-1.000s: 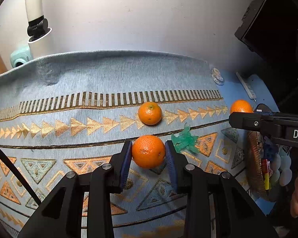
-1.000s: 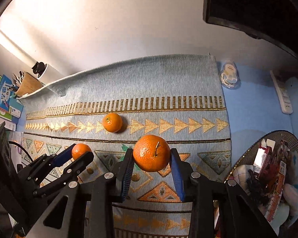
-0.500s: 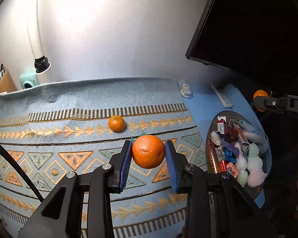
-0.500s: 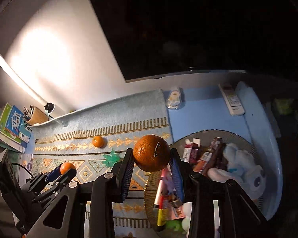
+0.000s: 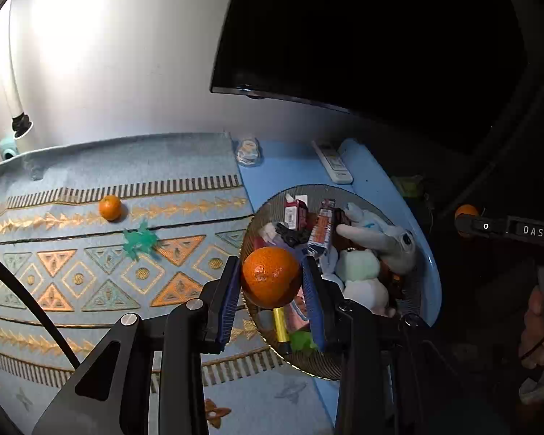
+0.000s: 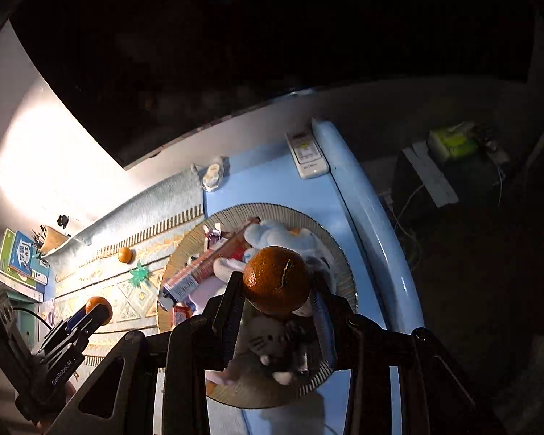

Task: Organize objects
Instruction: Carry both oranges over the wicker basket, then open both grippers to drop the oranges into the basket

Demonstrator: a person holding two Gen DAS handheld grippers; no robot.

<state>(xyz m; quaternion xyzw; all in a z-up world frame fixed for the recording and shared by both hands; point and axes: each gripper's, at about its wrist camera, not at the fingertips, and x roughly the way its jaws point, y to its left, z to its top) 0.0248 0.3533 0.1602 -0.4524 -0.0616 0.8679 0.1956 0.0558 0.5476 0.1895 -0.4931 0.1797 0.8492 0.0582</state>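
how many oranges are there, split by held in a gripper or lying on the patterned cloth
Held in a gripper: 2, a round orange in the left gripper and one in the right gripper
Lying on the patterned blue cloth: 1, a small orange
Total: 3

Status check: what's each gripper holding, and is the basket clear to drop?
Left gripper shut on orange. Right gripper shut on second orange. Basket crowded: plush toys, cartons. Third orange on cloth.
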